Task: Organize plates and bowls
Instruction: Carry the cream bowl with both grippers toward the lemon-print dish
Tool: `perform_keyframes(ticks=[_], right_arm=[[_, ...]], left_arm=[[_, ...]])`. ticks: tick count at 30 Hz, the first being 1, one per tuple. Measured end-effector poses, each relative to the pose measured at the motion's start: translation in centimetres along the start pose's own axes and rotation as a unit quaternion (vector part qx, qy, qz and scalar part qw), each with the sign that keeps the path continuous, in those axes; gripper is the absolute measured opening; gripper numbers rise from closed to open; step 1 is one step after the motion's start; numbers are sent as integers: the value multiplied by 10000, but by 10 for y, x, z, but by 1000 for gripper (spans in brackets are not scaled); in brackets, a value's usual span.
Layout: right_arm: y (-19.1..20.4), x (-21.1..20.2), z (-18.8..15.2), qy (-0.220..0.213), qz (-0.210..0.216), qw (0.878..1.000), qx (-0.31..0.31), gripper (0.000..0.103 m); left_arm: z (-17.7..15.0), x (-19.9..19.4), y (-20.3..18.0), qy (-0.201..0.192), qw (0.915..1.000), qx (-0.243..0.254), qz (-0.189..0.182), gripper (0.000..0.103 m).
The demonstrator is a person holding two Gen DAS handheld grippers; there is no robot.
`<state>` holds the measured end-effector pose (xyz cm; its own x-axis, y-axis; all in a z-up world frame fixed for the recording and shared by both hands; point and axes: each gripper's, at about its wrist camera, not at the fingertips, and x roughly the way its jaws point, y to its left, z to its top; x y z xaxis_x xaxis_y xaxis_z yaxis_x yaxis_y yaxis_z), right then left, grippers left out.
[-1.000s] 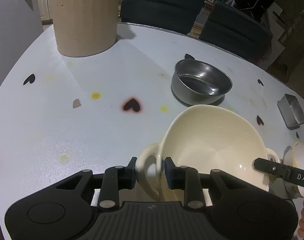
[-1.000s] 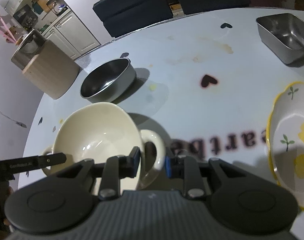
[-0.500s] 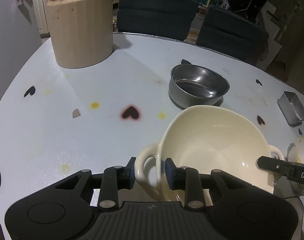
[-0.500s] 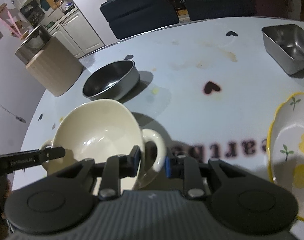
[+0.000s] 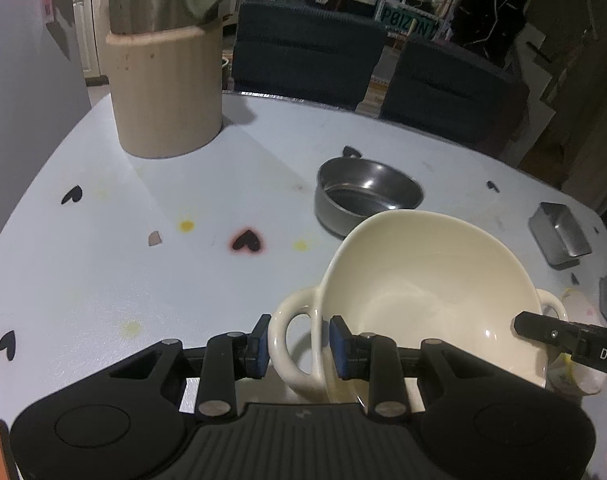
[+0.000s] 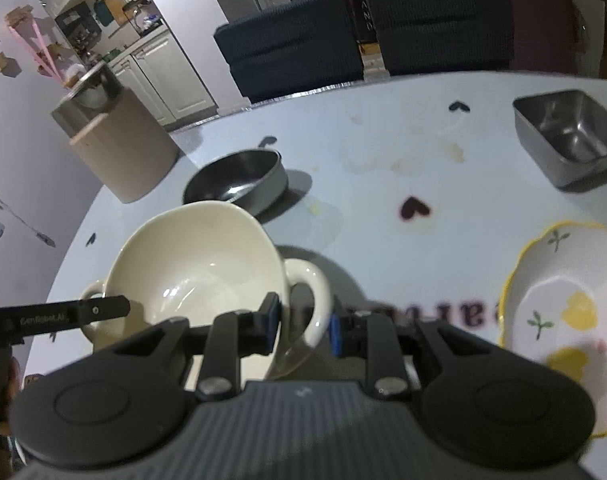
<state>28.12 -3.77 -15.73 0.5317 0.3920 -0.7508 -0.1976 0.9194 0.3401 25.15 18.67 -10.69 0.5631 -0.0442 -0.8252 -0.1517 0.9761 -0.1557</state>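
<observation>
I have the cream bowl (image 5: pixel 423 280) by both loop handles: my left gripper (image 5: pixel 299 346) has its jaws clamped on the left handle, my right gripper (image 6: pixel 303 322) on the right one. The bowl sits just in front of the steel bowl (image 5: pixel 363 196) on the bench (image 5: pixel 103 280). The flowered plate (image 6: pixel 559 320) lies near right, the steel tin (image 6: pixel 571 140) far right.

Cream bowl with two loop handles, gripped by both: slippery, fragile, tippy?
The cream bowl looks like glazed ceramic with bright glints, so probably stiff, breakable and fairly slick. The left gripper and right gripper each pinch a thin loop handle, so it may pivot if one slips. It likely has some weight.
</observation>
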Motion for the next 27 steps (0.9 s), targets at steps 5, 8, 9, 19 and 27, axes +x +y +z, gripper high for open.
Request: perform_keyframes(ticks=[5, 8, 9, 19, 27], right_arm=[[2, -29, -2, -140, -26, 9998, -126, 29], [-2, -45, -7, -171, 18, 9998, -140, 29], [-3, -51, -9, -188, 34, 9997, -143, 29], [-15, -101, -33, -325, -44, 9995, -6, 29], [-26, -131, -52, -388, -107, 9992, 65, 29]], left_arm=[[-7, -25, -9, -114, 9999, -29, -38, 31], [-13, -40, -18, -166, 9999, 25, -35, 31], [-16, -45, -21, -183, 9998, 33, -45, 31], [-45, -84, -48, -335, 9992, 107, -170, 31], [-71, -103, -69, -333, 9989, 209, -261, 31]])
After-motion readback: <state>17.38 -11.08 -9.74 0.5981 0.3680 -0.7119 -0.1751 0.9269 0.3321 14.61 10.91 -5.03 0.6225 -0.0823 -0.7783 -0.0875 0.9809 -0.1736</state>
